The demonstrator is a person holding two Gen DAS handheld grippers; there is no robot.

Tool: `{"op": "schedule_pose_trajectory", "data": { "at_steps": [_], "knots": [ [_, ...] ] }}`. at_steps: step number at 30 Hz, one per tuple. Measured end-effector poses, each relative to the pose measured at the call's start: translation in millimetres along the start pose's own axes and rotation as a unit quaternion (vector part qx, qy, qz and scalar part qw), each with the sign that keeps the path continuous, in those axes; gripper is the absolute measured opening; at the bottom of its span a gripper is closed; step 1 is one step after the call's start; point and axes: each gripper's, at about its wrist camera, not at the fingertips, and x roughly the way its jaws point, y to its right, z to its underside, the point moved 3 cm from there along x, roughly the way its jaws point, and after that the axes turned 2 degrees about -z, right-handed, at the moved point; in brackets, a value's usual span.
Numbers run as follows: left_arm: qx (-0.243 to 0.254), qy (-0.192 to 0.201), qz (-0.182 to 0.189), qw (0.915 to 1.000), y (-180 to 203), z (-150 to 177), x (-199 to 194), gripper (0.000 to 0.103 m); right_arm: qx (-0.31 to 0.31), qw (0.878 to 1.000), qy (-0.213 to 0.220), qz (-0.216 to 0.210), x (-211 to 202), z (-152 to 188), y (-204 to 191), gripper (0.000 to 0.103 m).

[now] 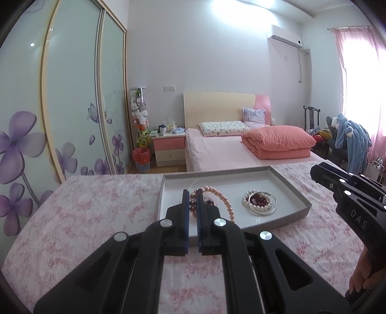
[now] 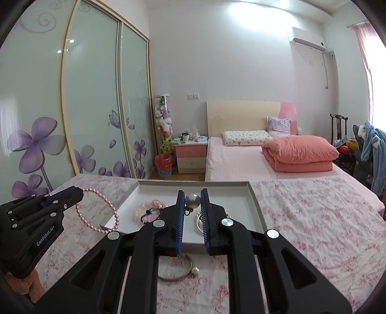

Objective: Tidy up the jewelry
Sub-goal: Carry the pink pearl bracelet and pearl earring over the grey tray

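Two hand-held grippers work over the shallow grey cardboard tray [image 2: 253,193] on the floral-clothed table [image 2: 313,217]. Left hand-held gripper [image 1: 192,196] pinches the pink pearl strand [image 2: 101,212], which loops down past the tray's left rim. Right hand-held gripper [image 2: 192,200] pinches a large grey pearl earring [image 2: 192,200] above the tray, its clasp hanging down. Next: probably lower and release inside.

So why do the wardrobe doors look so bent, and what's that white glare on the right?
Left wrist view: the fisheye lens bows the wardrobe doors, and the window behind the pink curtain is blown out. Right wrist view: same bowing, ceiling light overexposed.
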Motion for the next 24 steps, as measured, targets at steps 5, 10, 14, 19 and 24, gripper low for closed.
{"op": "schedule_pose_trajectory", "data": {
  "at_steps": [5,10,14,19,24],
  "knots": [
    [-0.002,0.012,0.0,0.9999,2,-11,6,0.006,-0.002,1.0,0.007,0.0,3,-6,-2,0.014],
    [-0.001,0.019,0.0,0.9998,4,-17,15,0.006,-0.002,1.0,0.01,0.003,11,-9,0,0.014],
    [-0.002,0.021,-0.002,0.9998,4,-22,28,0.006,0.003,1.0,0.007,0.005,24,-13,3,0.014],
    [-0.006,0.022,-0.007,0.9997,5,-26,48,0.006,0.006,1.0,0.0,0.007,44,-14,7,0.014],
    [-0.009,0.014,-0.003,0.9999,8,-26,72,0.006,0.018,1.0,-0.022,0.005,70,-11,12,0.014]
  ]
}}
